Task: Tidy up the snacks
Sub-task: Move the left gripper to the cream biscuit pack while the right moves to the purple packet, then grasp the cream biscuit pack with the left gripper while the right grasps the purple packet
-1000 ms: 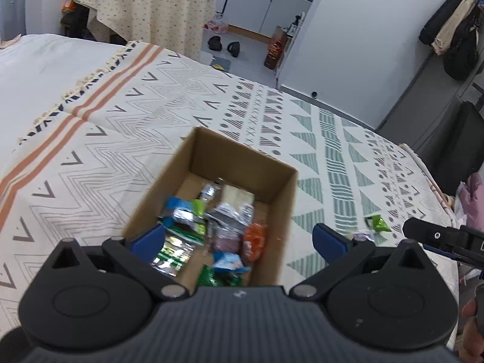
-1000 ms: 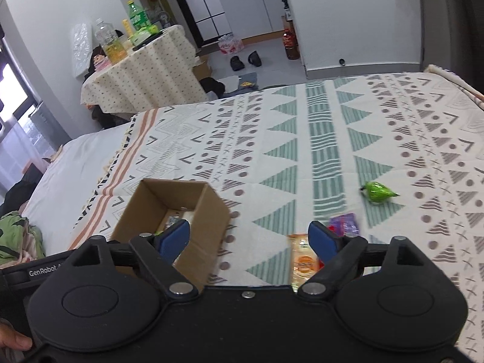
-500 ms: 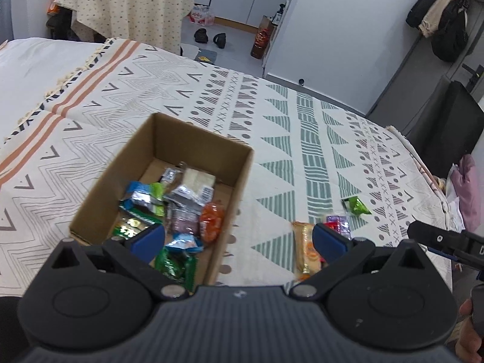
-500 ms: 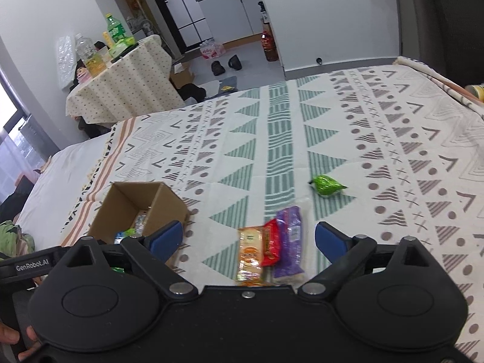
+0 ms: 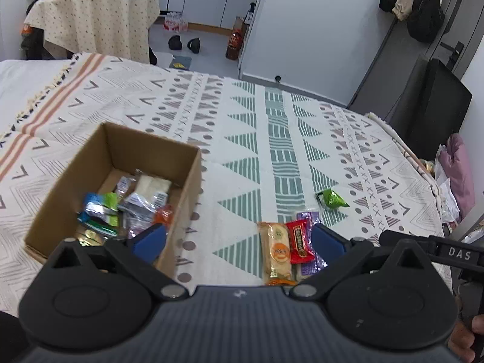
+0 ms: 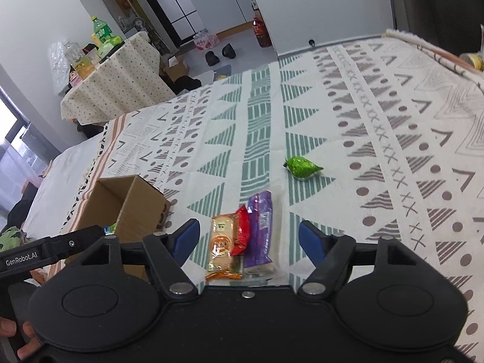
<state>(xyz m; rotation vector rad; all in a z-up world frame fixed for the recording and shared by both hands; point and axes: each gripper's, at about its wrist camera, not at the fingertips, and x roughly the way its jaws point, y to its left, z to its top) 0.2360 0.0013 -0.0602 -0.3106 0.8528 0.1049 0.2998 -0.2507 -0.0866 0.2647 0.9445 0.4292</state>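
While poised over the patterned bedspread [image 6: 378, 139]: right gripper [image 6: 248, 237], blue fingers [image 6: 189, 234] partly spread after just closing somewhat, nothing held, an orange snack bar [image 6: 222, 246], a red packet [image 6: 241, 233] and a purple packet [image 6: 259, 227] lying between them untouched. Left gripper [image 5: 239, 240], wide apart and empty, one finger [image 5: 149, 239] before the cardboard box [image 5: 60, 208], the other [image 5: 328, 240] beside the same three packets [image 5: 298, 237]. Box open-topped, resting on the bedspread left of the packets, well stocked with mixed wrapped snacks [image 5: 133, 199]. Farther out, a lone green packet [image 6: 302, 167] on the cloth, apart from the others. Beyond the bed, a draped table [image 5: 96, 18] with bottles [image 6: 101, 30], and shoes [image 5: 184, 43] on the floor.
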